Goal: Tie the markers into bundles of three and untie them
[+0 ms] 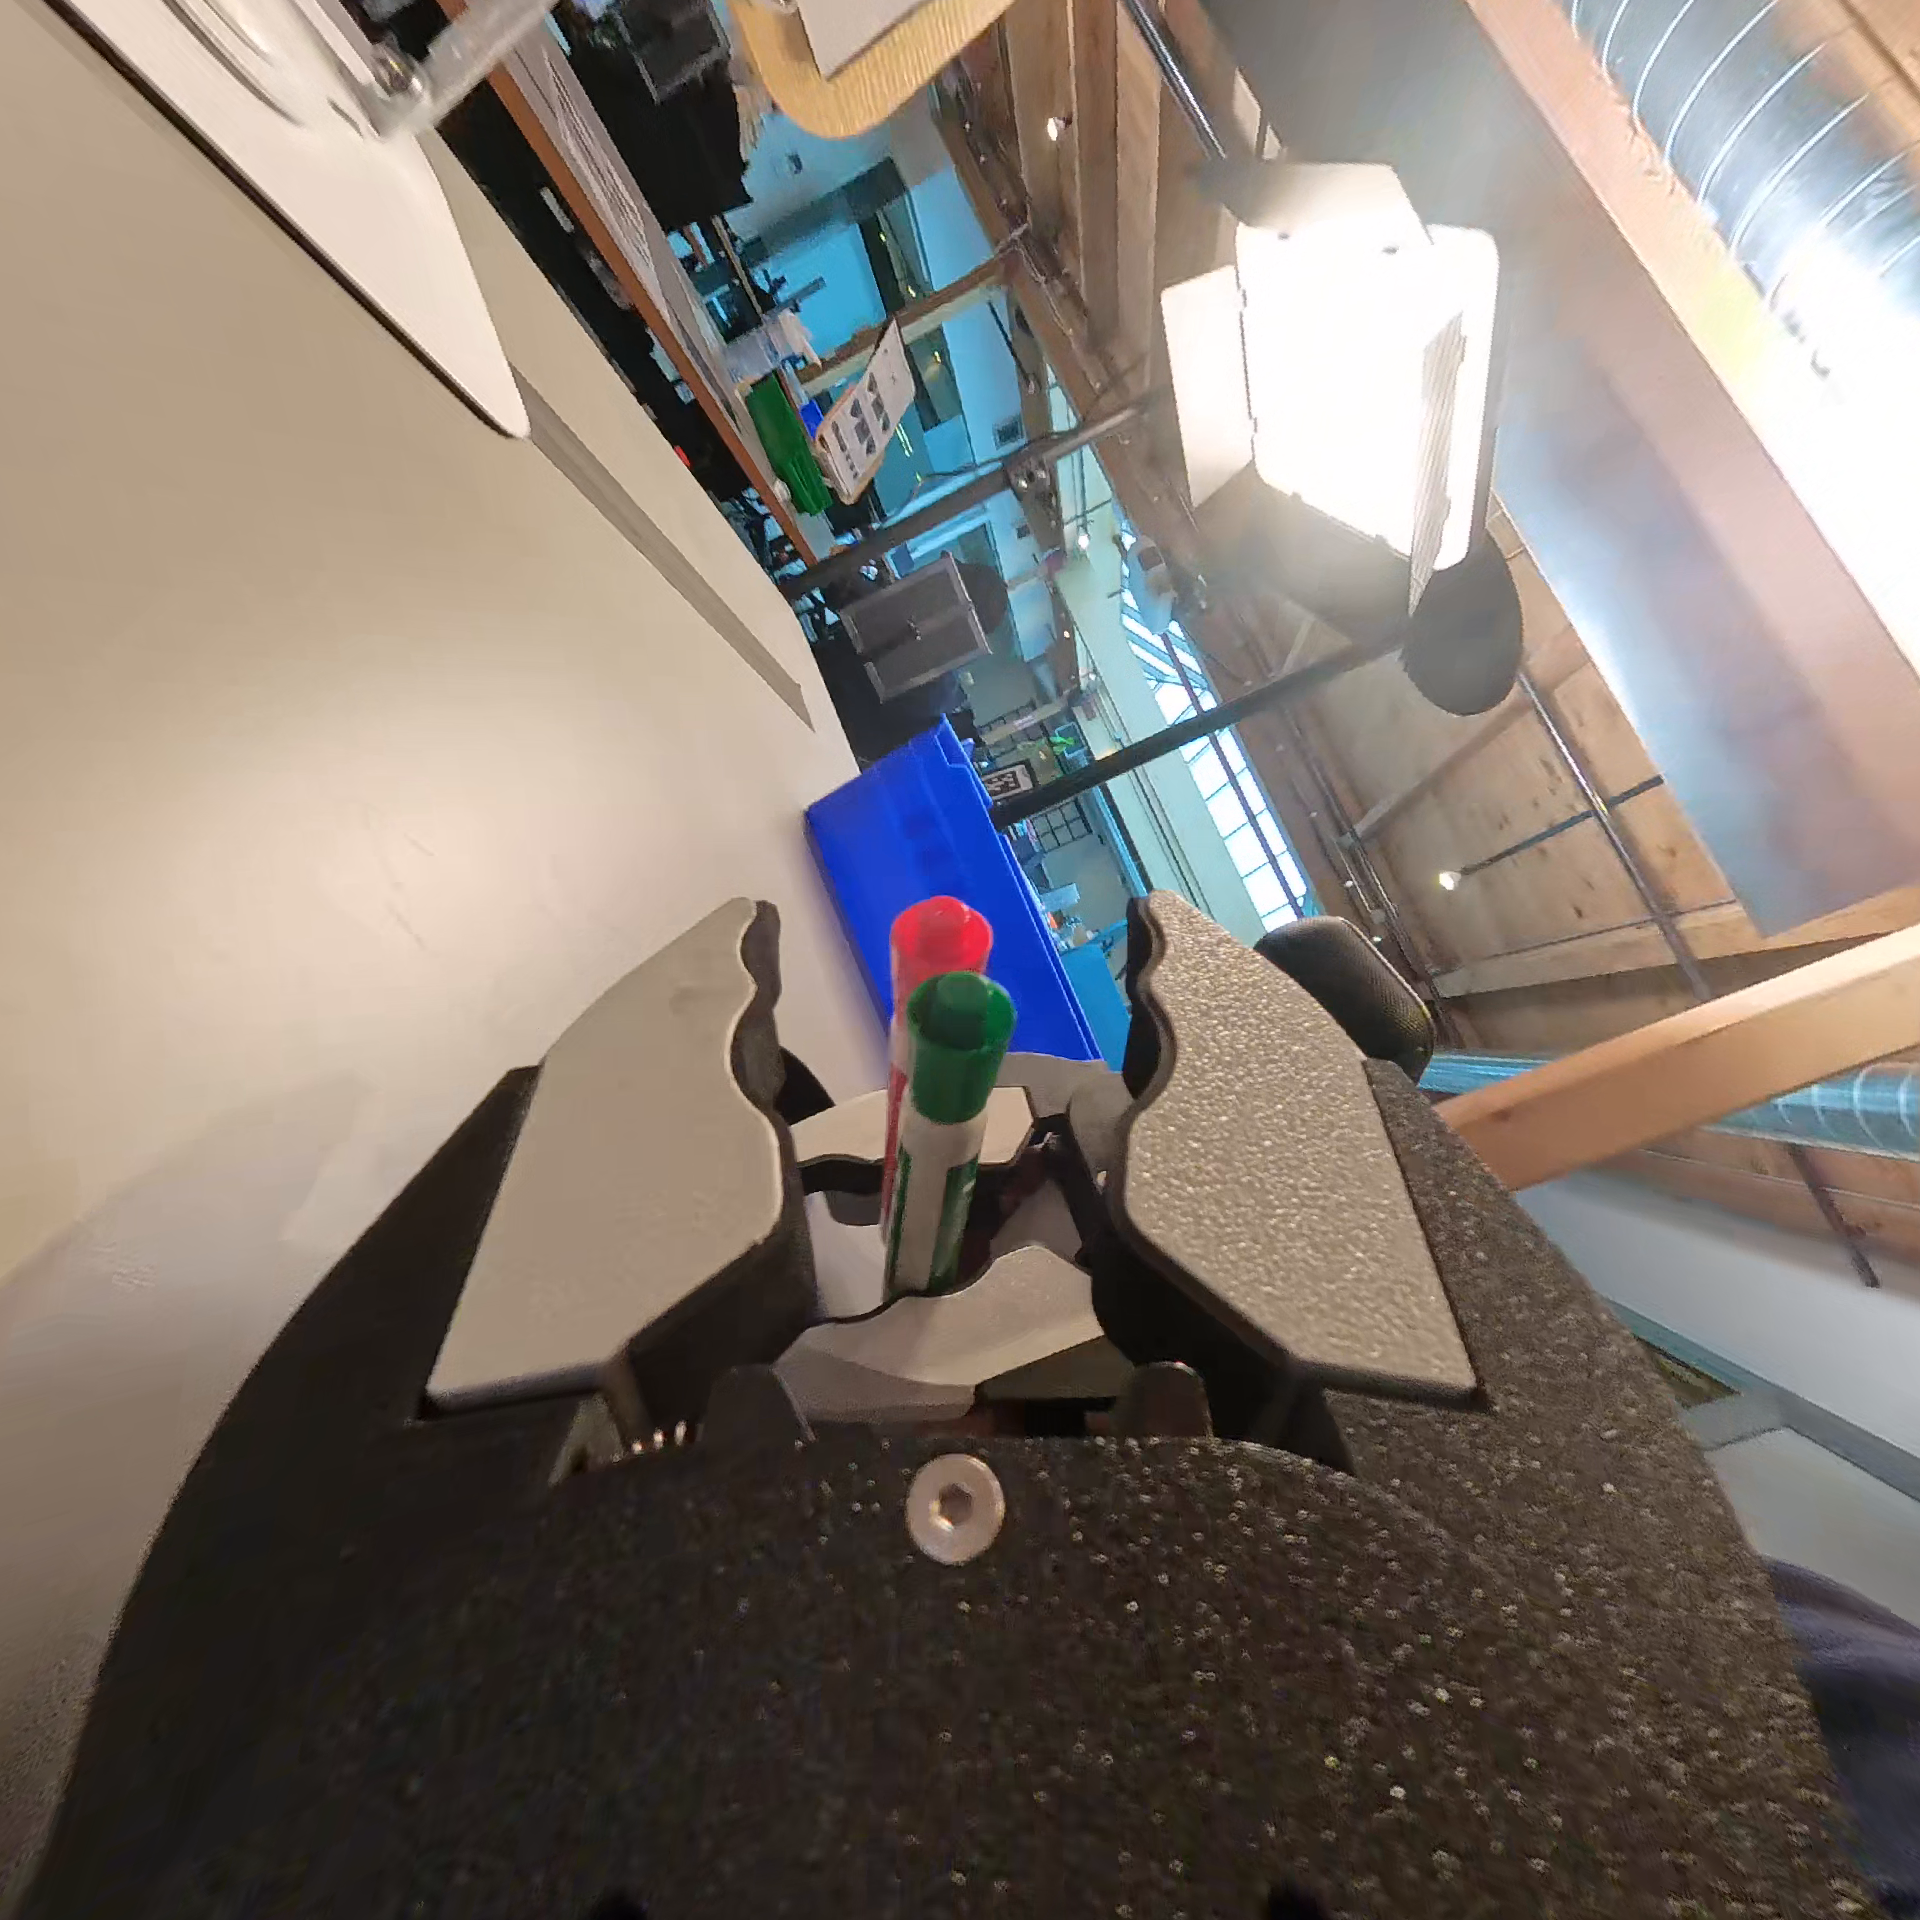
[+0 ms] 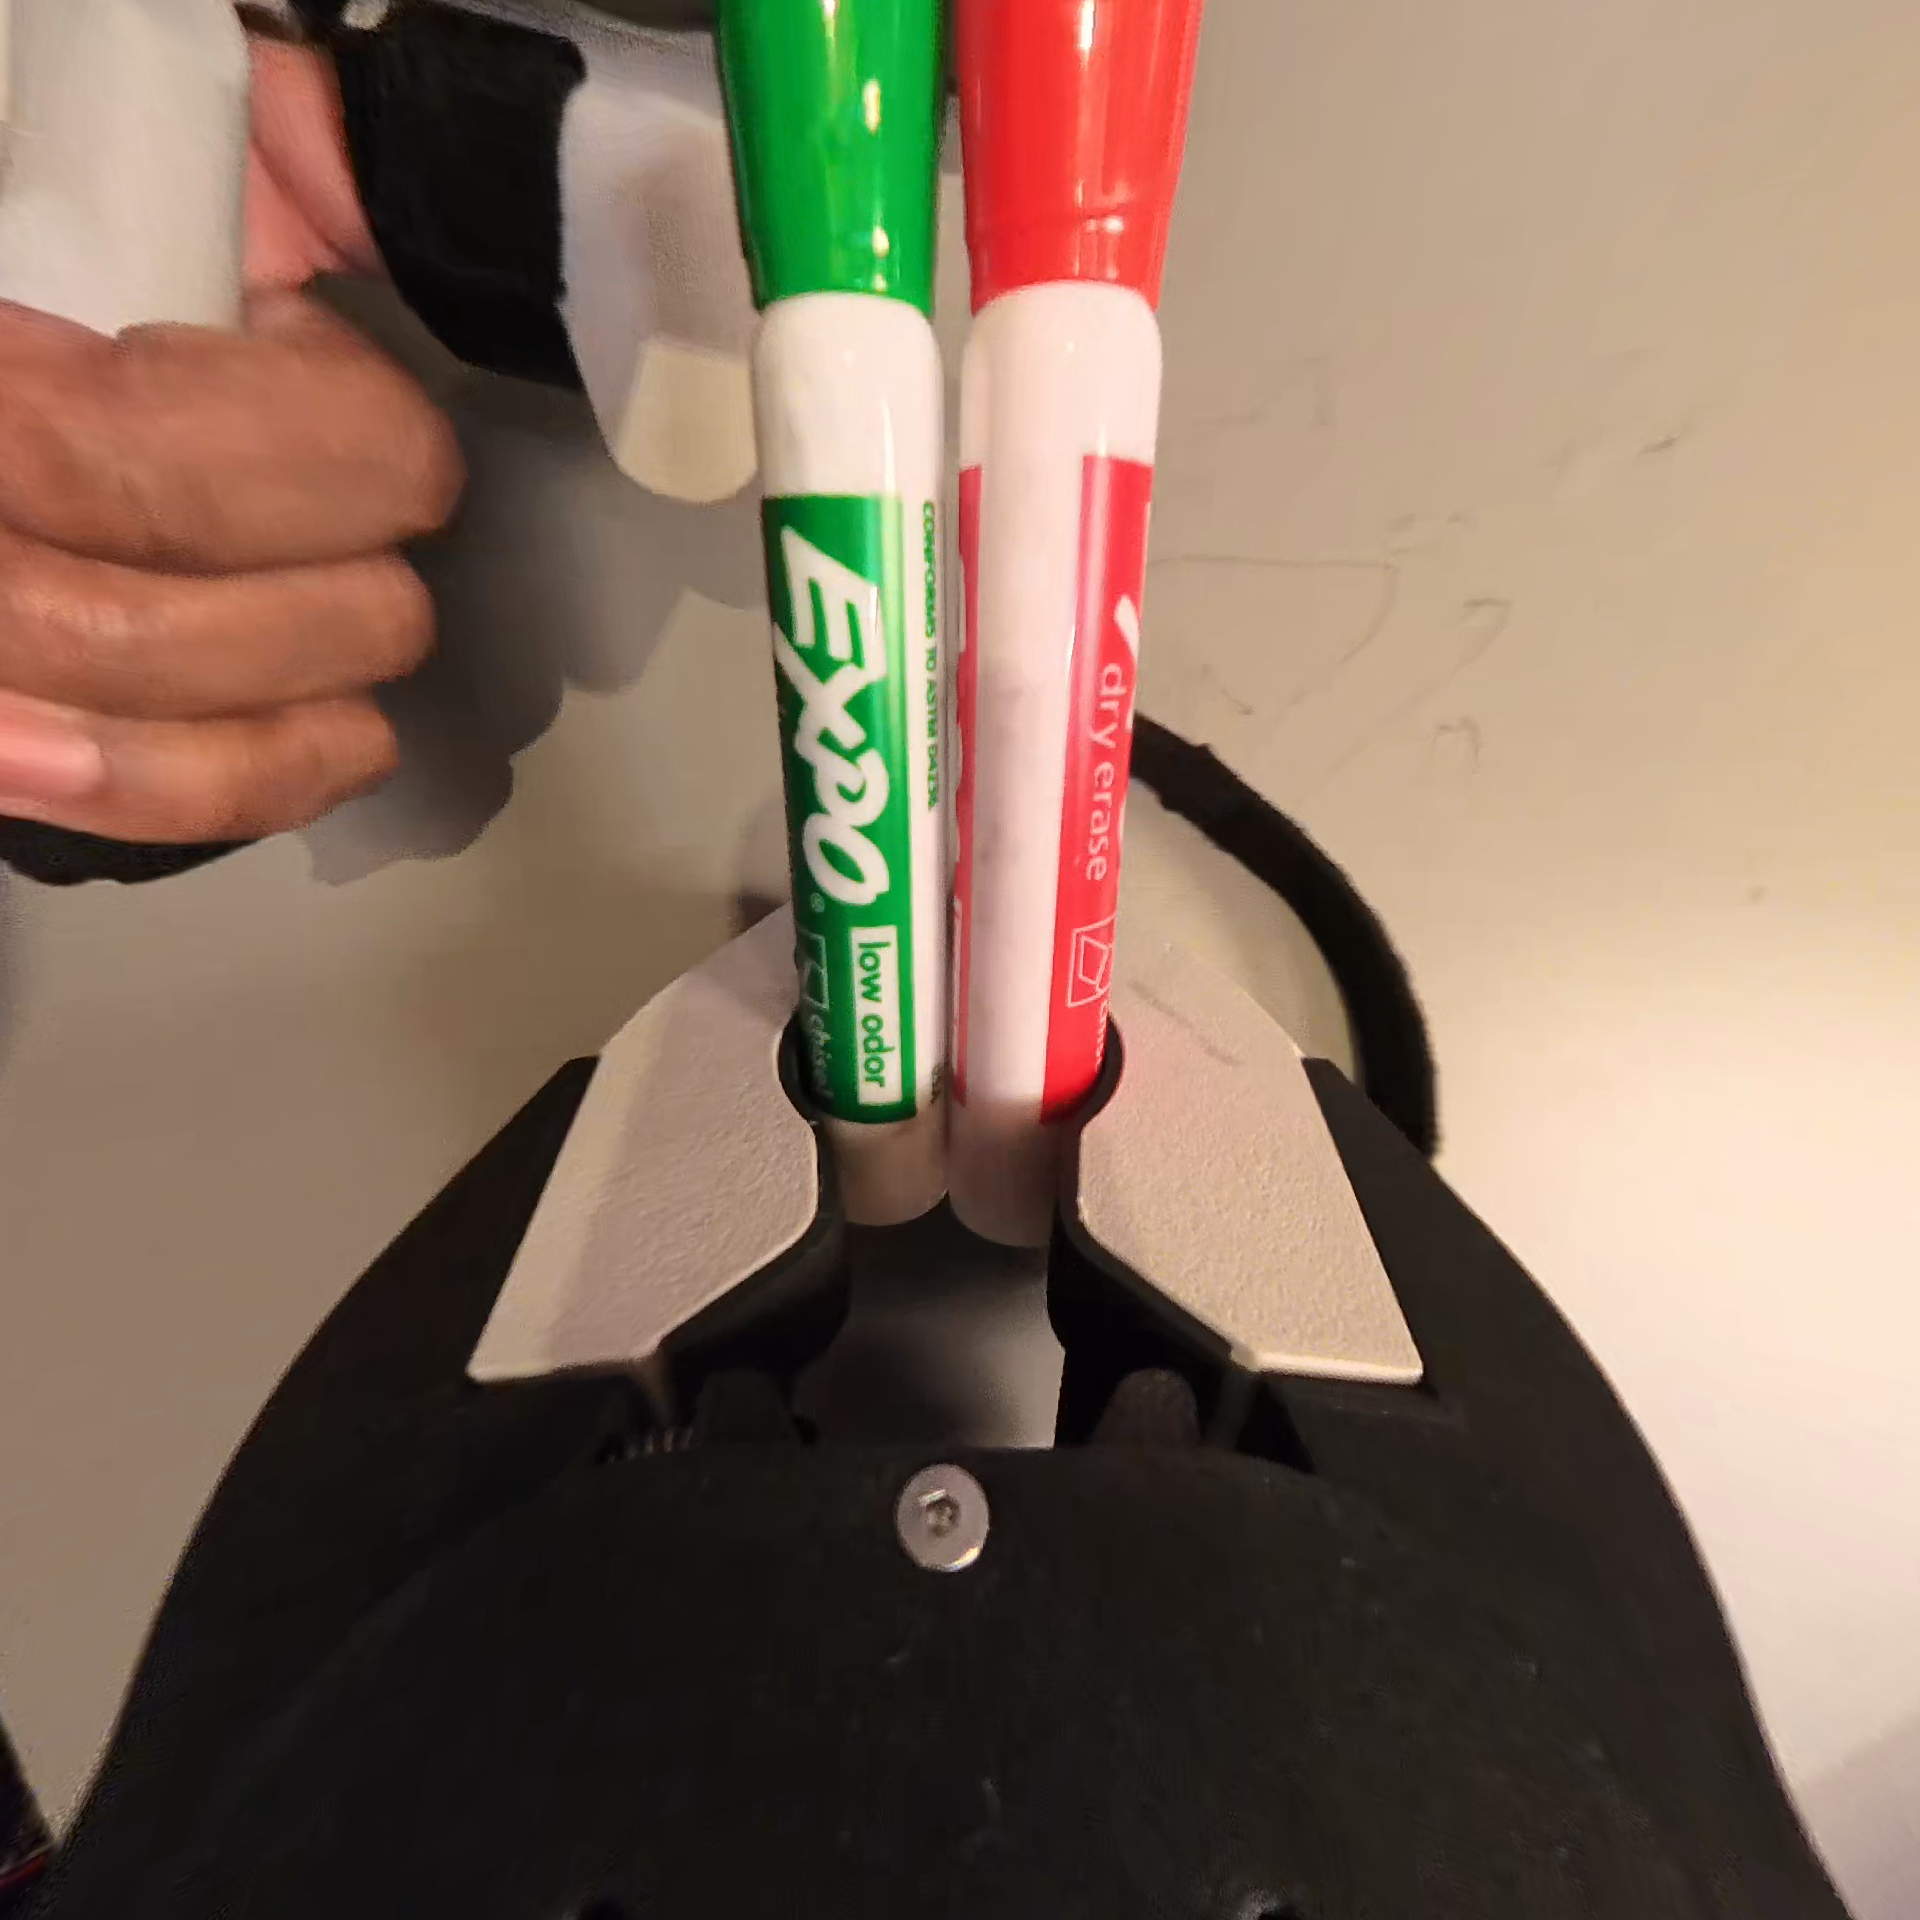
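The right gripper (image 2: 951, 1132) clamps a green-capped white marker (image 2: 847, 727) and a red-capped white marker (image 2: 1049, 727) side by side (barrels touching). The left gripper (image 1: 951, 997) stands spread wide around both caps, gripping nothing.

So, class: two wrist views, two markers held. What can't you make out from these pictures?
- Third marker: none in either view; only the green marker and red marker show.
- Cap ends: cut off by the top edge, right wrist view.
- Marker tails: hidden inside the right hand-held gripper.
- A tie or band: none visible.
- The hand: motion-blurred, right wrist view.
- Left hand-held gripper: open; contact with the markers unclear.
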A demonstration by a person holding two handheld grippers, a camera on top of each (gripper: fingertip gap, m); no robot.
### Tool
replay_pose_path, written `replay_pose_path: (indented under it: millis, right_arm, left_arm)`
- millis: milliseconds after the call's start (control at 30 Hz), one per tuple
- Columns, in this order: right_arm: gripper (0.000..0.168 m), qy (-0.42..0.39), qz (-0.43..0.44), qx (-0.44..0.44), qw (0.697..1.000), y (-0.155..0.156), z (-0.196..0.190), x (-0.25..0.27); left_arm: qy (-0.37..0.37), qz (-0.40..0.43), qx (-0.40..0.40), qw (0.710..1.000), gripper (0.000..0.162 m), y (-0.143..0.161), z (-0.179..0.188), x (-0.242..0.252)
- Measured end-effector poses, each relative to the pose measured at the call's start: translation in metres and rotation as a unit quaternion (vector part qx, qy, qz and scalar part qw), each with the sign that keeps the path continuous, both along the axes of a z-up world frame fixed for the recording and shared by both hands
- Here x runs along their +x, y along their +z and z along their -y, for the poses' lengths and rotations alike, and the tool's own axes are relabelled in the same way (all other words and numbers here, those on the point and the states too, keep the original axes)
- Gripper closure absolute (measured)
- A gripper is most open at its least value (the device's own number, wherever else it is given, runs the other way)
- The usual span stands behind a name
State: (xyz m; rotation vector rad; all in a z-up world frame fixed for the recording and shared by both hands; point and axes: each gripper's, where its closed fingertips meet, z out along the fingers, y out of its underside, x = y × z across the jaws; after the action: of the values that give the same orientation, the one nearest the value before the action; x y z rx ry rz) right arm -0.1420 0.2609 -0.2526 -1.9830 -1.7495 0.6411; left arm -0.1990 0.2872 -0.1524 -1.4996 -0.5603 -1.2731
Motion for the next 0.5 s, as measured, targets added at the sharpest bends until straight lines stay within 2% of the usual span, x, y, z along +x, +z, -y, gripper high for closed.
replay_pose_path:
  millis: [233,333,433,500]
  right_arm:
    - [0.124,0.021,0.020,0.012,1.000,-0.005,0.016,0.002]
    - [0.124,0.024,0.026,0.018,0.999,-0.005,0.019,0.004]
    - [0.124,0.033,0.036,0.022,0.999,-0.006,0.024,0.005]
    - [0.124,0.034,0.039,0.028,0.998,-0.006,0.025,0.006]
  left_arm:
    - [-0.050,-0.057,-0.042,0.996,0.113,-0.014,0.011,0.022]
    - [-0.061,-0.039,-0.049,0.996,0.121,-0.020,0.014,0.033]
    - [-0.044,-0.013,-0.050,0.998,0.139,-0.023,0.014,0.033]
    - [-0.035,0.000,-0.050,0.998,0.143,-0.023,0.016,0.033]
